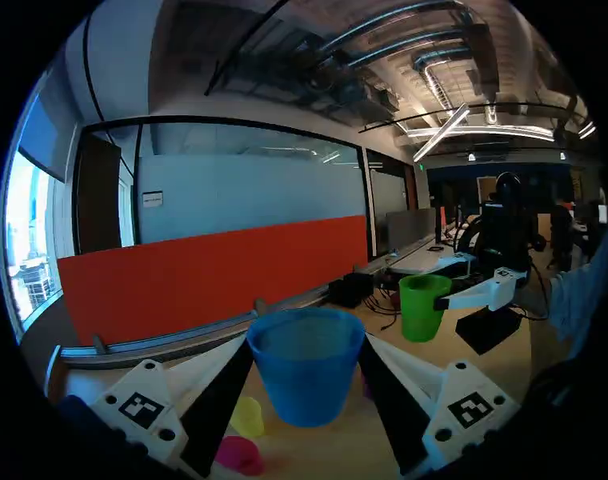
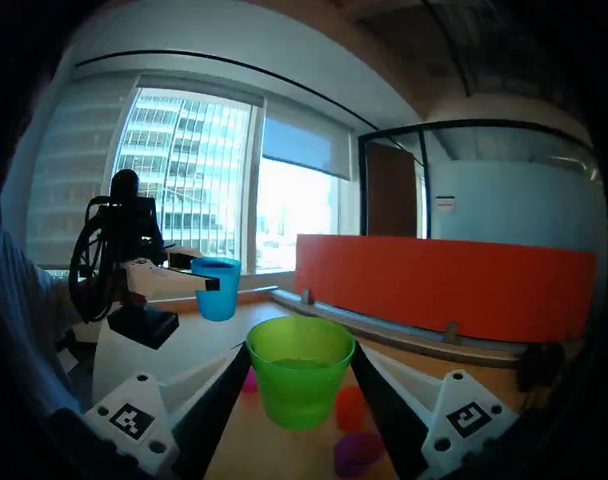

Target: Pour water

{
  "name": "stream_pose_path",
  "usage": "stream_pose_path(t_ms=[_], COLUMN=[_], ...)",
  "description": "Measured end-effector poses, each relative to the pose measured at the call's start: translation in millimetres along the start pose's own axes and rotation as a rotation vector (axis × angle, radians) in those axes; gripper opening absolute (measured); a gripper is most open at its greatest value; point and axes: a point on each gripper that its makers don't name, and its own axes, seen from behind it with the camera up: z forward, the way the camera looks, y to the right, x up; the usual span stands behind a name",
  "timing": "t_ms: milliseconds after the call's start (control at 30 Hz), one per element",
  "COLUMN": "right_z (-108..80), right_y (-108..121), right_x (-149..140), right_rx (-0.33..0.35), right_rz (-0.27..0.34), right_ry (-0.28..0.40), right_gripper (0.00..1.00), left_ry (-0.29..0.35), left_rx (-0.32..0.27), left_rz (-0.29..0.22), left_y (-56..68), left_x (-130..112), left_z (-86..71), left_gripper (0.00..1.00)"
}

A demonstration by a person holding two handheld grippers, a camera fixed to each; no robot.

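The left gripper (image 1: 306, 344) grasps a blue plastic cup (image 1: 306, 376) between its 2 black finger pads (image 1: 224, 392), 1 pad pressed against each side of the cup wall just under the rim. The cup sits upright and level, held up off the wooden tabletop (image 1: 360, 452). Its inside looks darker lower down, but I cannot tell whether that is water.

The right gripper (image 2: 300, 352) is clamped in the same way on a green plastic cup (image 2: 300, 388), with both fingers against its sides. This cup is upright too. A flat, darker green band shows inside it, below the rim; it may be liquid, though the picture does not settle that.

In the left gripper view, the green plastic cup hangs farther off and to the right of the blue one, well apart from it. In the right gripper view, the blue plastic cup sits farther off to the left, and a sleeve (image 2: 16, 320) shows at the left edge.

On the tabletop, below and just left of the blue cup, a yellow cup (image 1: 248, 416) and a pink cup (image 1: 238, 454) lie close together. Beneath the green cup, to its right, are an orange cup (image 2: 350, 406) and a purple cup (image 2: 358, 452).

An orange partition (image 1: 216, 272) runs along the far edge of the table, and a bright window (image 2: 184, 176) fills the wall beyond.
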Motion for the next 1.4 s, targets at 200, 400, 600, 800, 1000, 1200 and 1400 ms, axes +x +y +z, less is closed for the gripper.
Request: stream_pose_path(t_ms=[200, 400, 600, 800, 1000, 1200, 1400], right_z=[-1.9, -3.1, -5.2, -7.0, -7.4, -6.6, -5.1], right_y=[0.1, -0.8, -2.4, -3.0, -1.0, -2.6, -4.6], right_x=[-3.5, -11.9, -23.0, -34.5, -43.0, -49.9, -59.3], right_rx=[0.009, 0.03, 0.052, 0.069, 0.077, 0.097, 0.114], right_rz=[-0.008, -0.022, -0.03, -0.038, -0.036, -0.036, -0.045], right_ry=[-0.031, -0.074, -0.126, -0.172, -0.201, -0.228, -0.264], right_gripper=[0.91, 0.91, 0.91, 0.91, 0.91, 0.91, 0.91], left_ry=[-0.037, -0.082, -0.138, -0.196, -0.241, -0.286, -0.33], left_rx=[-0.012, -0.027, -0.049, -0.07, -0.09, -0.109, -0.129], left_rz=[0.002, 0.006, 0.017, 0.031, 0.041, 0.053, 0.069], left_y=[1.9, 4.0, 9.5, 15.4, 20.7, 24.5, 29.5], left_x=[-13.9, -31.6, -52.7, -73.7, -90.2, -105.4, -121.0], left_z=[0.1, 0.1, -0.9, 1.3, 2.9, 4.2, 2.4], left_gripper=[0.88, 0.88, 0.88, 0.88, 0.88, 0.88, 0.88])
